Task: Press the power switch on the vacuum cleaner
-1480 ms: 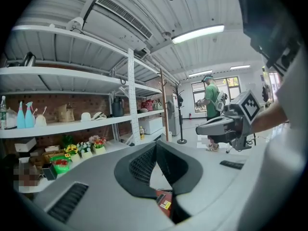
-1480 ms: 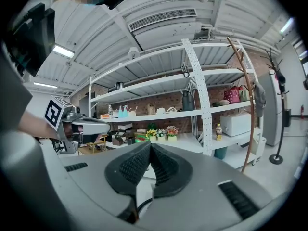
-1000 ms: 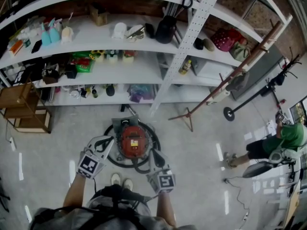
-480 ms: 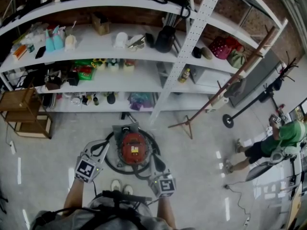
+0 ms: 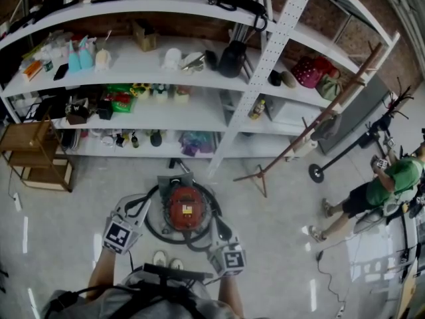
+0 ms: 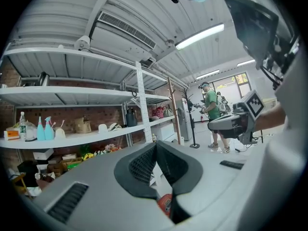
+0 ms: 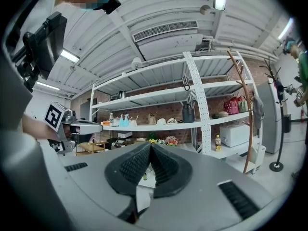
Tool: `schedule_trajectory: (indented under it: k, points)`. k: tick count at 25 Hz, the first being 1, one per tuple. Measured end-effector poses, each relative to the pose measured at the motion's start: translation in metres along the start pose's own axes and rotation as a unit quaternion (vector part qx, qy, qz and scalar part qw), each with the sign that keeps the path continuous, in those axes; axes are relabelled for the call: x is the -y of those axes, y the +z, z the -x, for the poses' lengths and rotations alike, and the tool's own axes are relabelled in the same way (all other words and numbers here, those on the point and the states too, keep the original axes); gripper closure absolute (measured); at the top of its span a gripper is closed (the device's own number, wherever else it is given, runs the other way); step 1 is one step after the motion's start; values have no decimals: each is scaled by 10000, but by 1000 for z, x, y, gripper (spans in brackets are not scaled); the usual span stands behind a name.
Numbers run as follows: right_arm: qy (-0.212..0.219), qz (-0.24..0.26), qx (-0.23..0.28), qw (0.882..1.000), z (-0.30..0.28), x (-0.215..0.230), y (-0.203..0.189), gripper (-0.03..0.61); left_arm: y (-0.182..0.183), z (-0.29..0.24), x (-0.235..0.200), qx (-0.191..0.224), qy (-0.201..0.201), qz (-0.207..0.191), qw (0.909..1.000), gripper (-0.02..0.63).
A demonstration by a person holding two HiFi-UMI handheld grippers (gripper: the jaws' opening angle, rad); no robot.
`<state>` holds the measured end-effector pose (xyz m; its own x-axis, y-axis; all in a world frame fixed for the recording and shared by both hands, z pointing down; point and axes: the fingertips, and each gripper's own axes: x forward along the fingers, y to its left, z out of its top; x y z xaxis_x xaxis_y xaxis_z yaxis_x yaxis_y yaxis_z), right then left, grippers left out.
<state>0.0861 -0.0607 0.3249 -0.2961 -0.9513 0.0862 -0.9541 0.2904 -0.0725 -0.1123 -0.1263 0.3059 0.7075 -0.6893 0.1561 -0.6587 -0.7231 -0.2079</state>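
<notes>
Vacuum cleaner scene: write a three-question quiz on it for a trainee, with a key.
1. True or false: the right gripper has its jaws wide apart.
2. Where does the vacuum cleaner stand? A. on the floor in front of the shelves; B. on the top shelf; C. on a wooden stool.
3. Fill in: the vacuum cleaner's body is ___ in colour.
Key: 1 false, the jaws meet at the tips with nothing between them; 2 A; 3 red.
</notes>
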Motion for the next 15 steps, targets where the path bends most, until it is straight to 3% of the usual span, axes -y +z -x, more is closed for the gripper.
schedule_trajectory:
  k: [15]
  points:
    - [-47,46,123,9999,6,-1,9,568,5,9,-5,124,146,-17,9998,607]
